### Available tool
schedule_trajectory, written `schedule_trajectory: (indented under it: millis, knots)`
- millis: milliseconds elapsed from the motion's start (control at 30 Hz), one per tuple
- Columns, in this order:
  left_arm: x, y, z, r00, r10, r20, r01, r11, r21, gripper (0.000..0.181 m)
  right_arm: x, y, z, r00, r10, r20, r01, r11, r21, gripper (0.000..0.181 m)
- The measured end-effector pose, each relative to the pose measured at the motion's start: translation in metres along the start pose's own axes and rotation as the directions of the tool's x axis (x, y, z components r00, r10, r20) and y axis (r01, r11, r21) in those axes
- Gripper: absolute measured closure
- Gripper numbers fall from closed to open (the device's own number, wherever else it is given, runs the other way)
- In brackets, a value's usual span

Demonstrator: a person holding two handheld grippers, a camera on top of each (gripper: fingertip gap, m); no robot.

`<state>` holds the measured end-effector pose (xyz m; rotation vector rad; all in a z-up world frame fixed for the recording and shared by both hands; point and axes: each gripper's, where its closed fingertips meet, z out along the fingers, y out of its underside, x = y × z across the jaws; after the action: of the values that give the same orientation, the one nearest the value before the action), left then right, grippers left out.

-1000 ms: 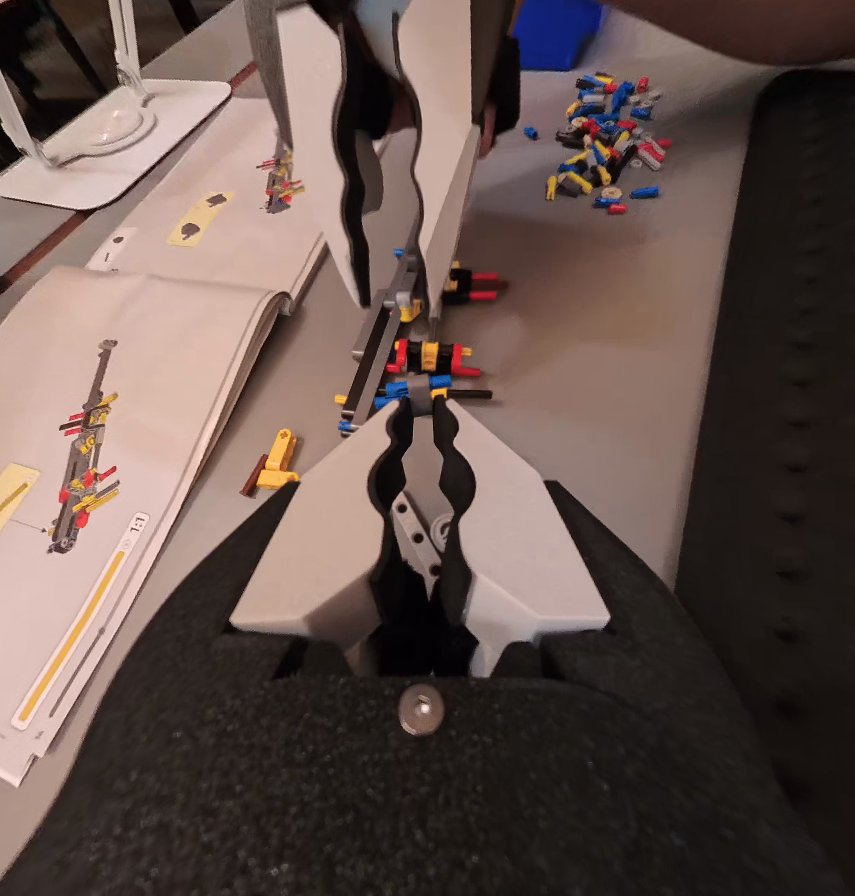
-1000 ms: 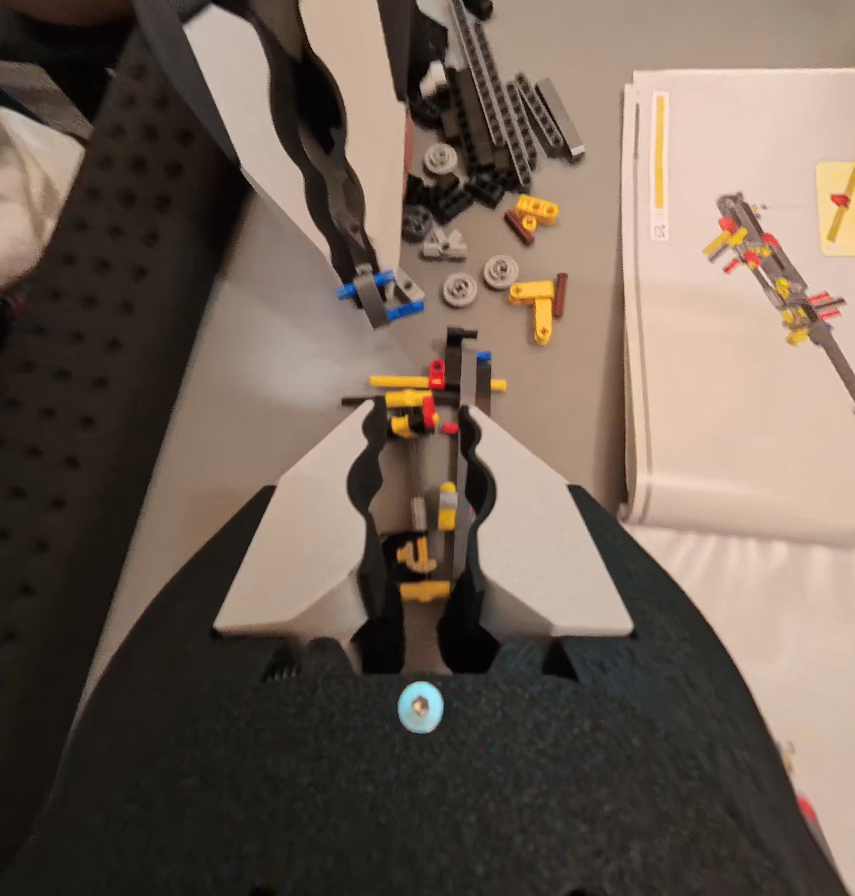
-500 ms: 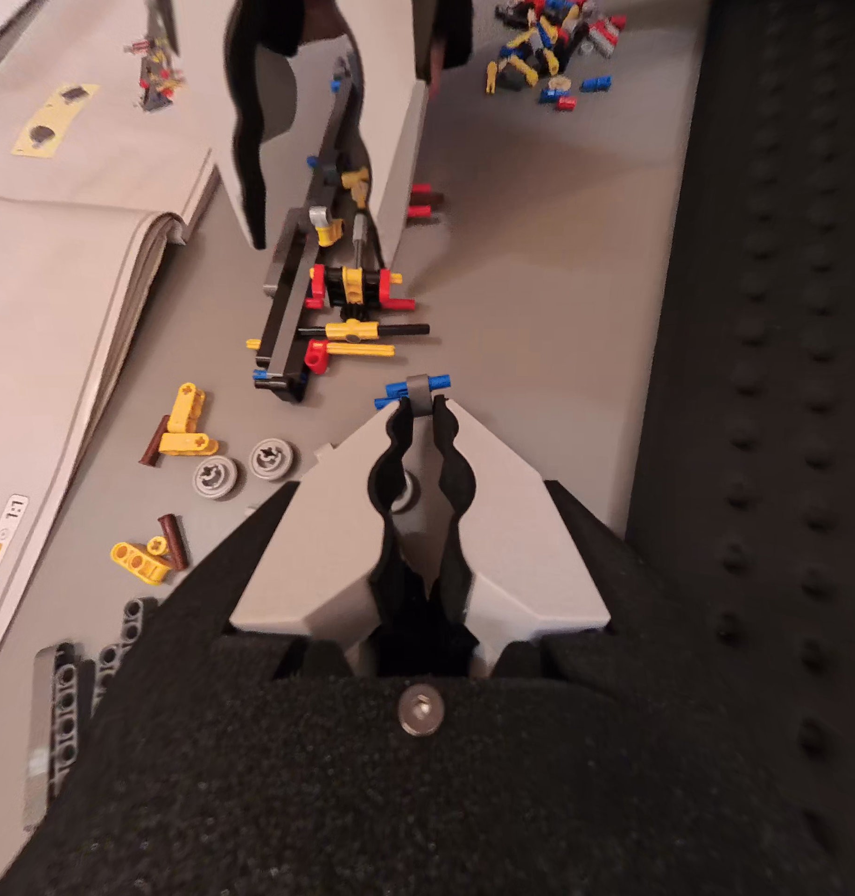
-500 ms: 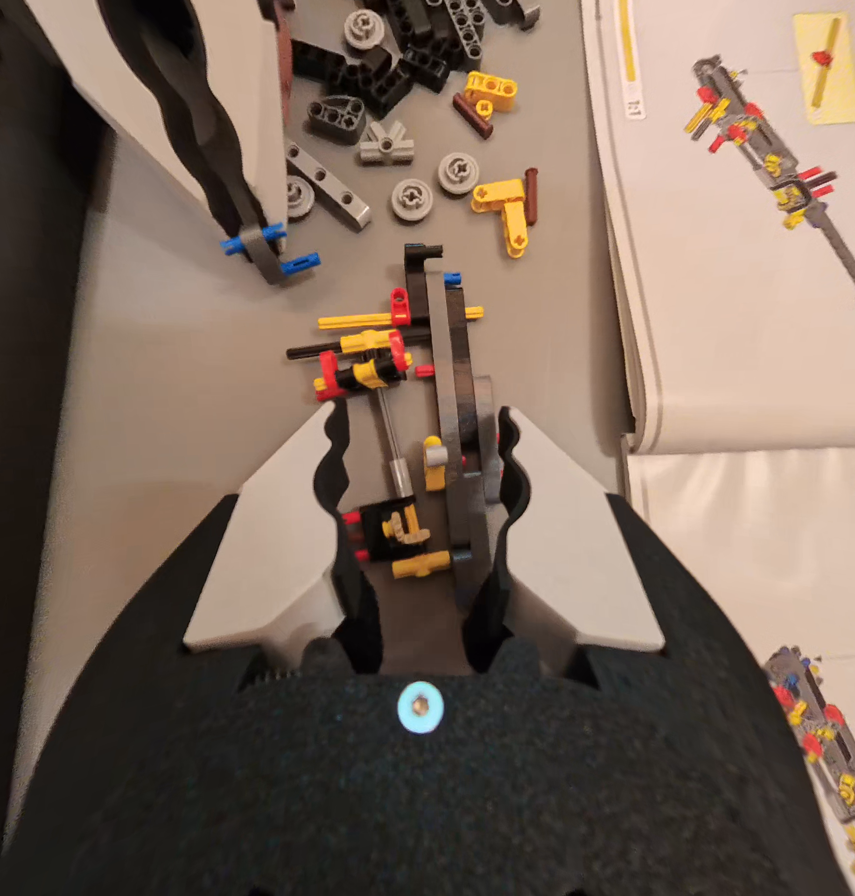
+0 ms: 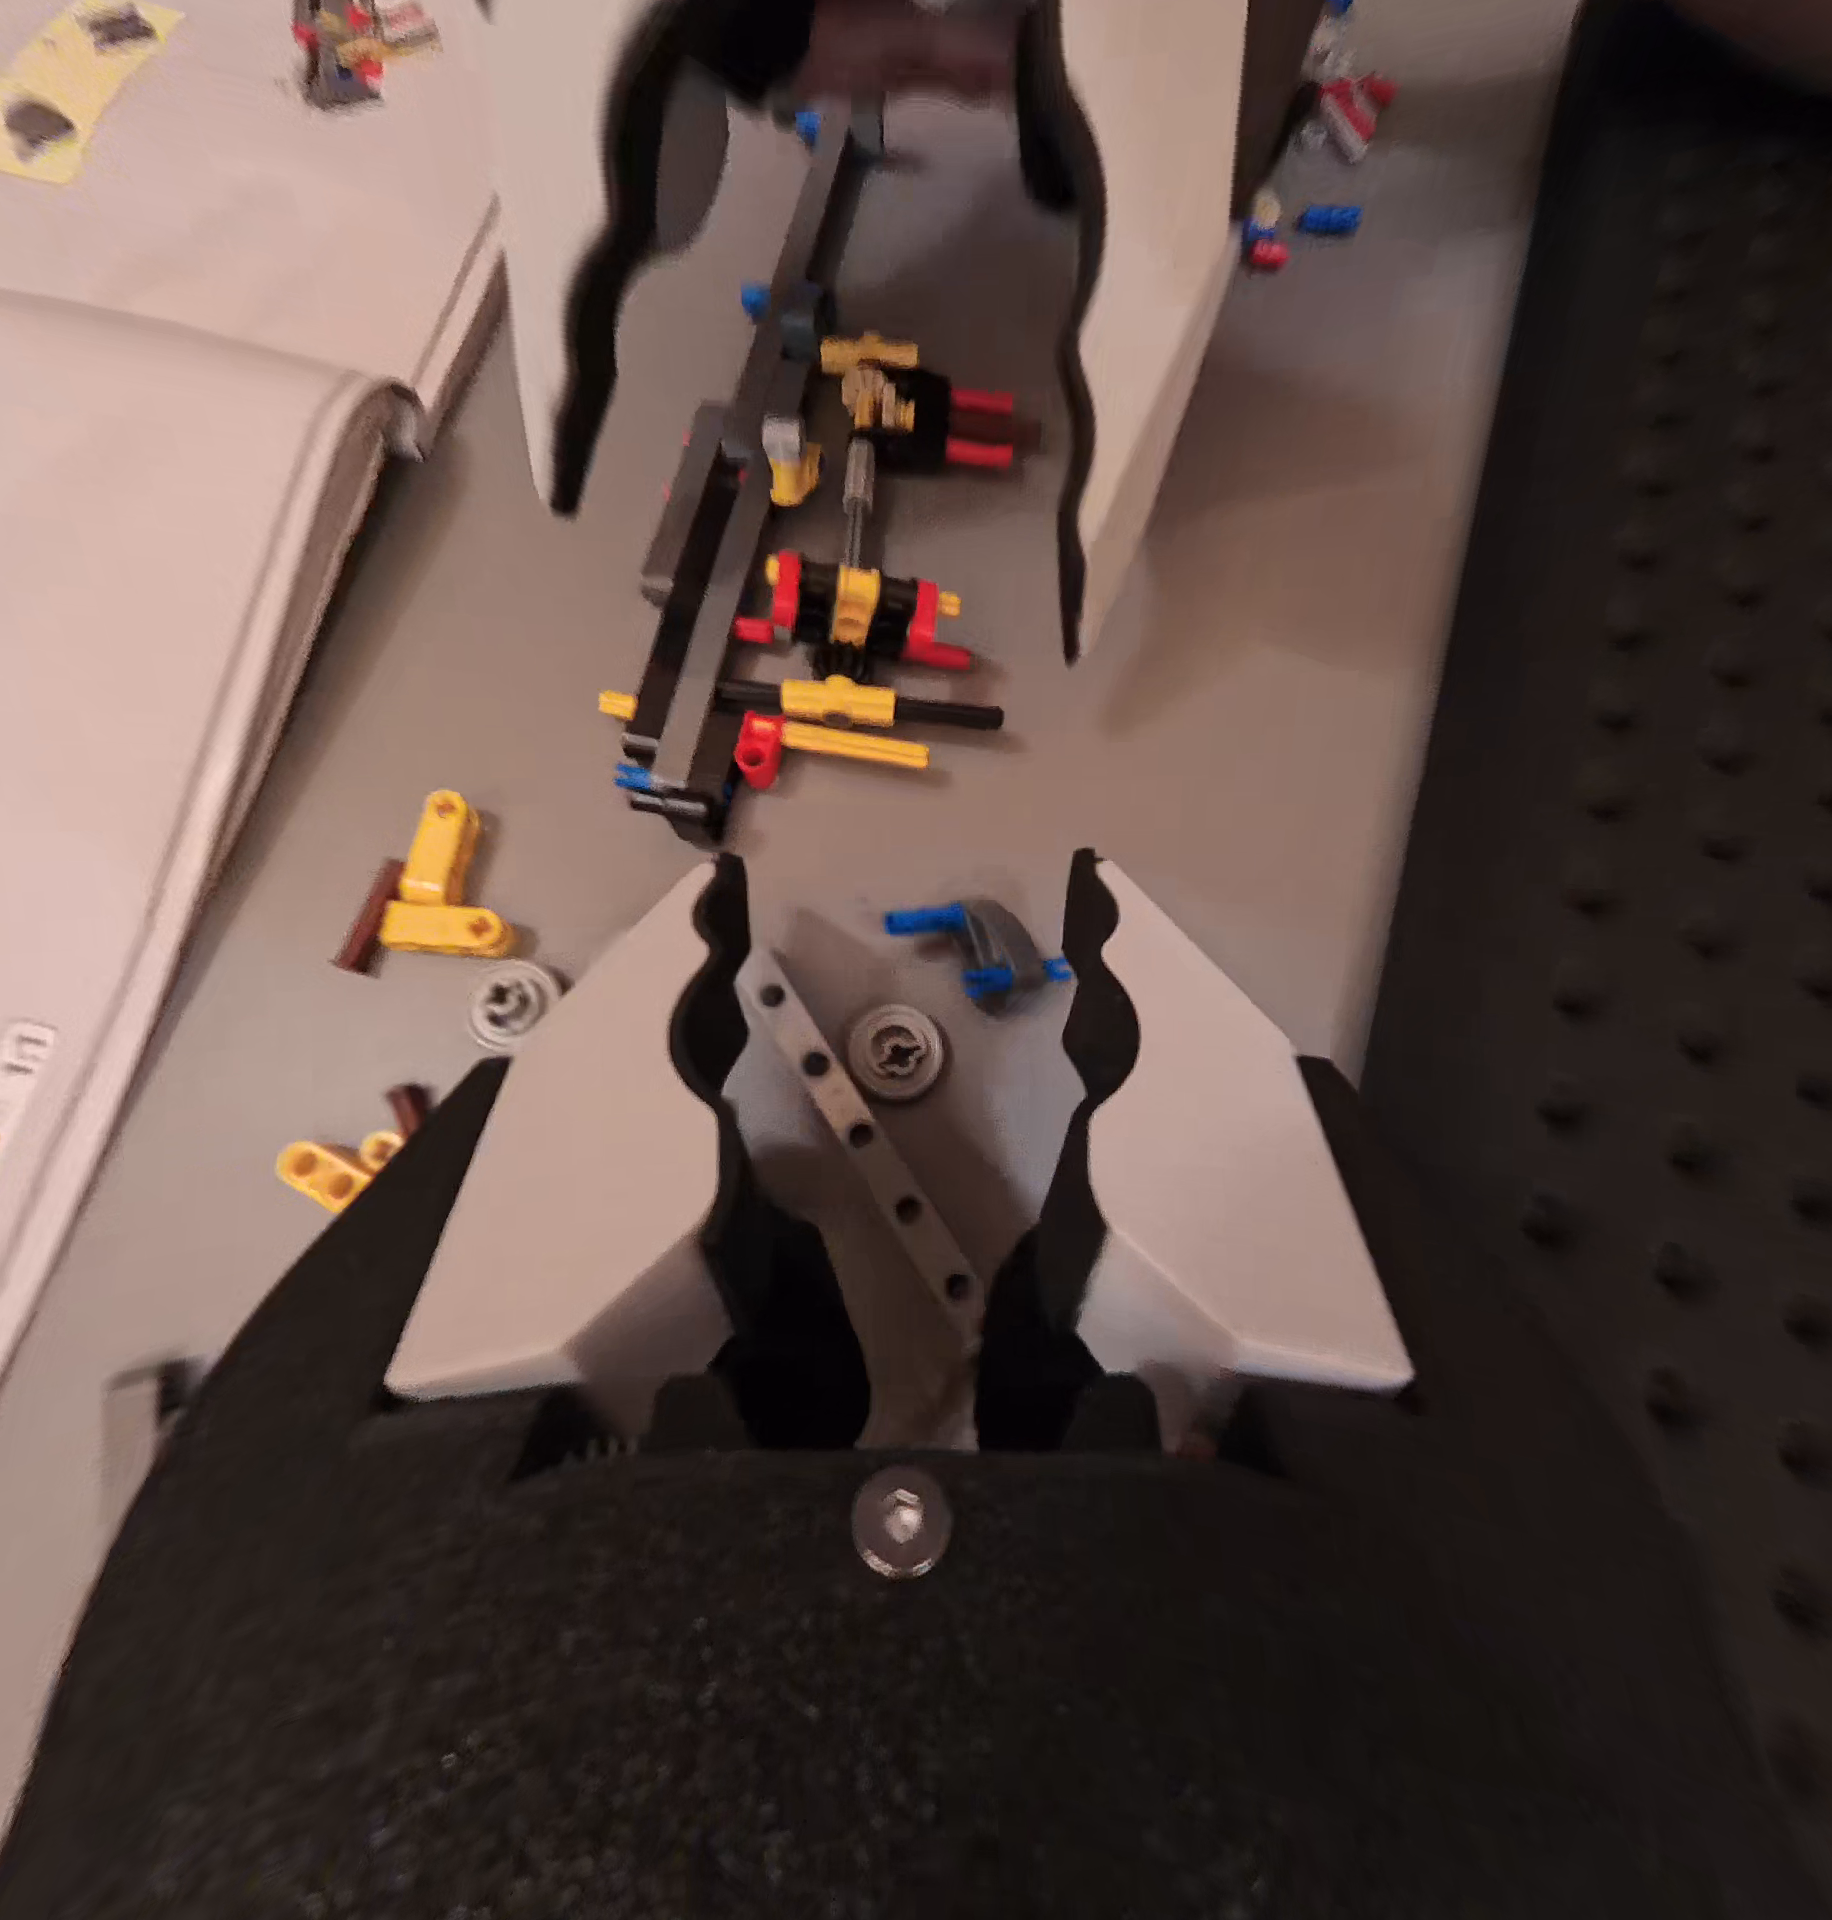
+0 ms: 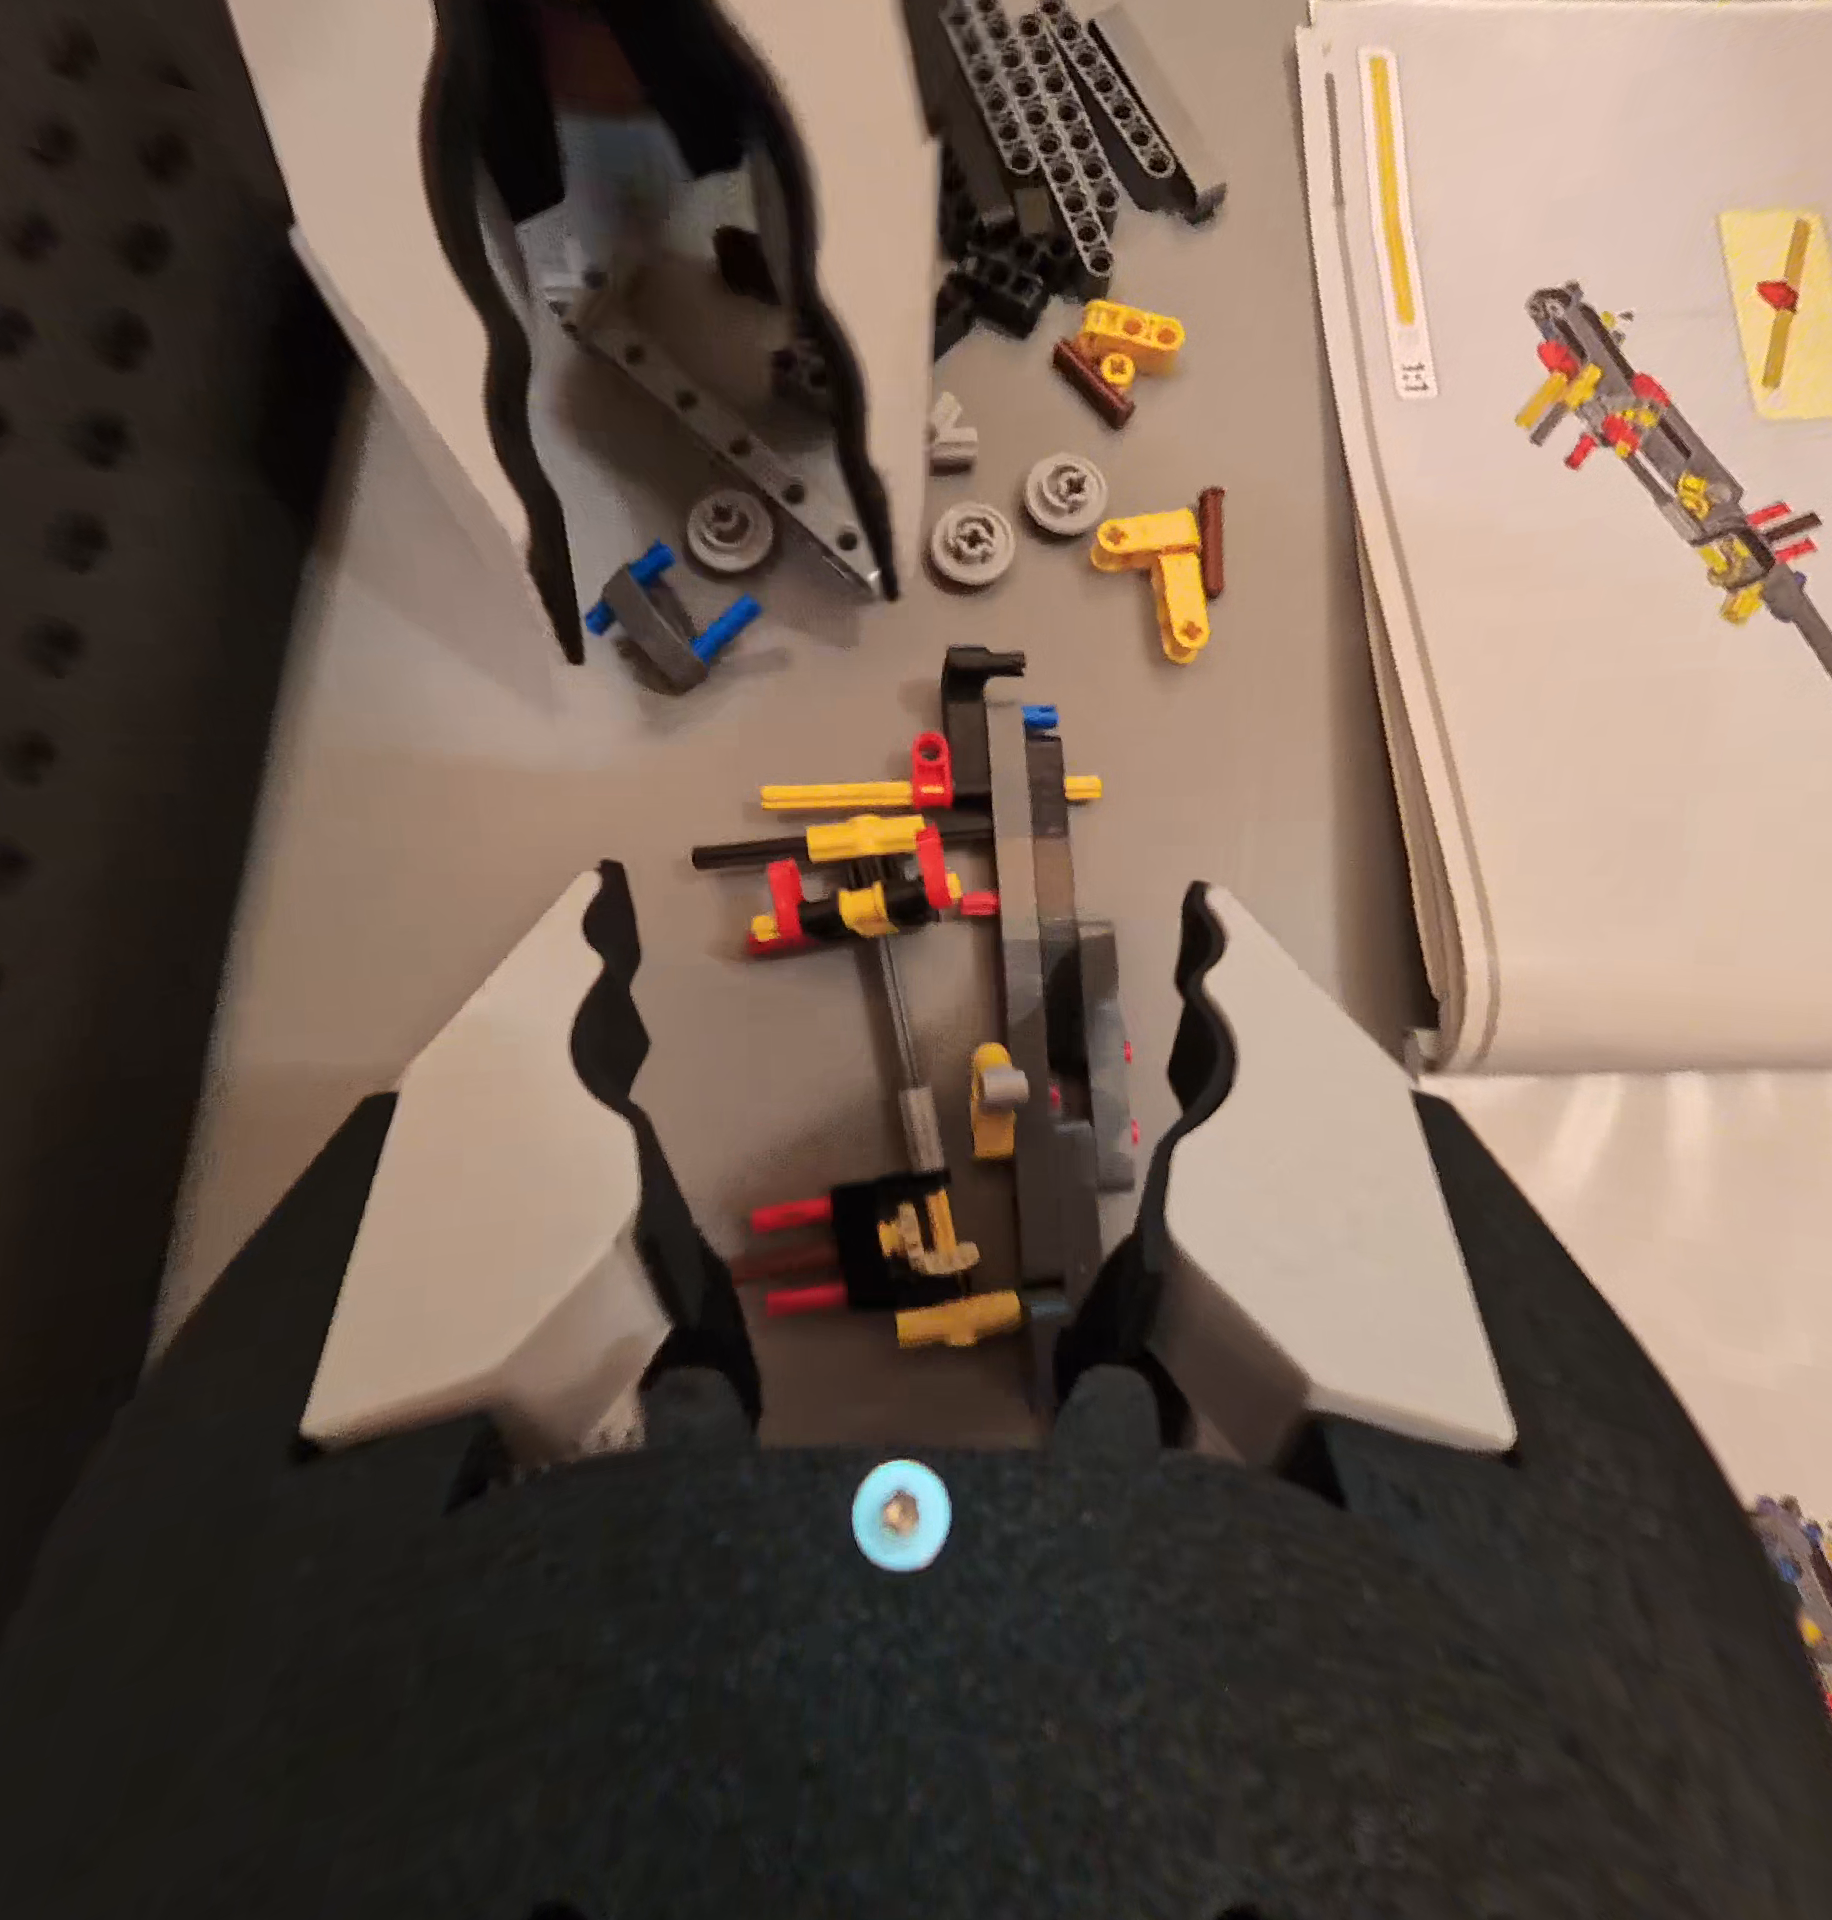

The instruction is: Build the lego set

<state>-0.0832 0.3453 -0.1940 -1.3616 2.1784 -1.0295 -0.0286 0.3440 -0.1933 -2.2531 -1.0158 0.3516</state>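
Both grippers stood spread, holding nothing. L gripper (image 5: 901, 862) hung over the grey table (image 5: 1203, 790); the connector (image 5: 979, 940), grey w/ blue pins, lay loose on the table betw. its fingertips, nearer the right-hand pad. R gripper (image 6: 896, 883) straddled the assembly (image 6: 1037, 935), which lay flat, long axis running along the fingers toward the L gripper. Judgement: L is nearer the connector and should re-pick it; R should close on the beam.

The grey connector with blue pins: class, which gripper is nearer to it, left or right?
Left. The grey connector with blue pins lies on the table just inside the open left gripper, by its tip. The open right gripper straddles the long assembly, farther off.
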Motion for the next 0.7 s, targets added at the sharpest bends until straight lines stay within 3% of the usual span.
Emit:
schedule_trajectory:
  millis: [67, 167, 267, 433, 700]
  knots:
    - [-0.011, -0.010, -0.005, 1.000, 0.001, -0.031, 0.000, 1.000, 0.027, 0.119, -0.002, 0.001, 0.006, 0.999, -0.032, -0.010, 0.032, 0.999, -0.022, 0.074]
    - [-0.040, -0.004, 0.010, 1.000, 0.025, -0.013, -0.026, 0.997, -0.074, 0.117, -0.003, 0.001, 0.013, 0.998, -0.065, -0.026, 0.064, 0.997, -0.032, 0.076]
    - [-0.039, -0.002, 0.025, 0.995, 0.077, -0.062, -0.084, 0.989, -0.118, 0.115, -0.001, 0.002, 0.017, 0.998, -0.057, -0.023, 0.057, 0.998, -0.021, 0.091]
    - [-0.036, -0.007, 0.032, 0.993, 0.098, -0.072, -0.106, 0.988, -0.108, 0.124, -0.003, 0.007, 0.022, 0.999, -0.025, 0.027, 0.026, 0.999, -0.021, 0.101]
    - [-0.037, -0.009, 0.034, 0.995, 0.101, -0.006, -0.101, 0.991, -0.089, 0.129, -0.002, 0.007, 0.022, 0.999, -0.020, 0.025, 0.021, 0.999, -0.047, 0.101]
